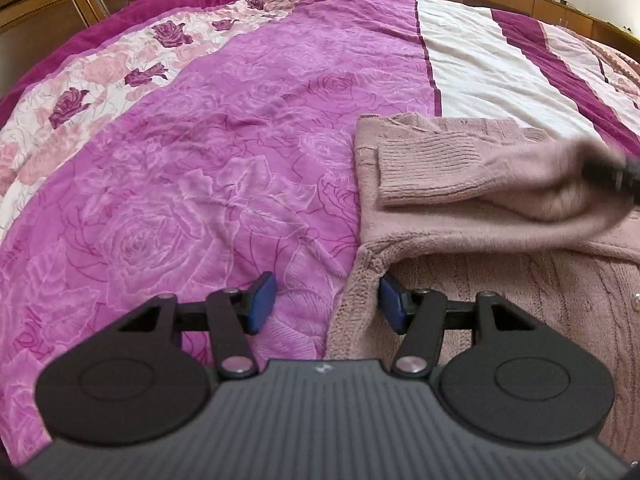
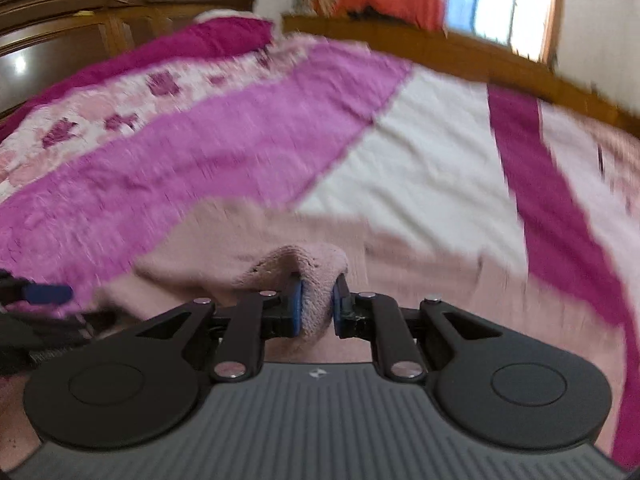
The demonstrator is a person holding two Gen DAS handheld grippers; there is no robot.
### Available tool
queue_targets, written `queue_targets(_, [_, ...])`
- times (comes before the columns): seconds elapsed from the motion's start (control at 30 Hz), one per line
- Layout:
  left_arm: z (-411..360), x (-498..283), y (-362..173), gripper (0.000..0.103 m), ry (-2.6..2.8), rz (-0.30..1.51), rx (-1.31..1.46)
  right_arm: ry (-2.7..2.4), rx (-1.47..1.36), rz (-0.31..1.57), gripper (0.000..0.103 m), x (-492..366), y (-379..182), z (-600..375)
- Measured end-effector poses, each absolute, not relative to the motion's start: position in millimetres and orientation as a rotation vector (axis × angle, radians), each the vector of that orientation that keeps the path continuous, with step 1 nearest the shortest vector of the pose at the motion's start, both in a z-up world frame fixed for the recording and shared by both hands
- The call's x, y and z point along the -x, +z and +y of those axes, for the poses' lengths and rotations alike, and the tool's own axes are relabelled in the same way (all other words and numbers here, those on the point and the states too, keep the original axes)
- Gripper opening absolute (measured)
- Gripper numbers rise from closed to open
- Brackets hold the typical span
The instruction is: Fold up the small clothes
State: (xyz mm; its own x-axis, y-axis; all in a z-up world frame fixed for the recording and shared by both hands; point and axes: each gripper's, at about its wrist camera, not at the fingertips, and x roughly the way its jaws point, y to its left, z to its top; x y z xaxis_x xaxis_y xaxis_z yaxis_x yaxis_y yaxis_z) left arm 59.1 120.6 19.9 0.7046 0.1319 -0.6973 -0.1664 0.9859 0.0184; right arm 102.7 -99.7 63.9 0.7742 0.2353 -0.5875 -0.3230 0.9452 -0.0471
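Observation:
A dusty-pink knit sweater point(image 1: 500, 248) lies on the bed at the right of the left wrist view. Its ribbed sleeve point(image 1: 460, 172) is lifted and drawn across the body. My left gripper point(image 1: 326, 300) is open, its jaws on either side of the sweater's fuzzy left edge, with nothing held. My right gripper point(image 2: 316, 308) is shut on a fold of the pink sweater point(image 2: 304, 268); the right wrist view is blurred by motion. The right gripper shows as a dark blur at the right edge of the left wrist view point(image 1: 612, 172), and the left gripper's blue pad shows at the left of the right wrist view point(image 2: 46, 294).
The bed is covered by a magenta rose-pattern blanket point(image 1: 200, 184) with a white and dark-pink striped part point(image 1: 480, 60) to the right. Wooden cabinets point(image 1: 52, 4) and a wooden headboard point(image 2: 460, 52) stand behind the bed.

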Motion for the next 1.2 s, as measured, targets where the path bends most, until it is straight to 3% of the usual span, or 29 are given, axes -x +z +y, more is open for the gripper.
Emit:
queue_targets(0.1, [119.7, -58.9, 20.0, 0.058, 0.167, 0.771, 0.044, 0.290, 0.072, 0.707, 0.018, -108.5, 41.9, -111.0])
queue_targets(0.27, [121.1, -57.8, 23.6, 0.058, 0.169, 0.786, 0.054, 0.273, 0.052, 0.726, 0.045, -98.5, 32.9, -114.8])
queue_targets(0.57, [127.5, -56.3, 30.4, 0.057, 0.163, 0.839, 0.088, 0.393, 0.144, 0.625, 0.058, -79.3, 72.6, -82.3])
queue_targets(1.1, [125.1, -55.0, 23.3, 0.058, 0.164, 0.833, 0.075, 0.494, 0.396, 0.652, 0.058, -113.4, 38.9, -2.0])
queue_targets(1.13, [124.5, -55.1, 23.0, 0.058, 0.164, 0.832, 0.072, 0.489, 0.403, 0.648, 0.049, -114.8, 37.3, -1.5])
queue_targets(1.17, [124.2, -55.2, 22.7, 0.058, 0.165, 0.831, 0.069, 0.473, 0.411, 0.649, 0.030, -115.9, 36.4, -0.6])
queue_targets(1.2, [123.6, -55.1, 22.5, 0.059, 0.165, 0.830, 0.065, 0.460, 0.412, 0.651, 0.024, -116.8, 37.1, -0.9])
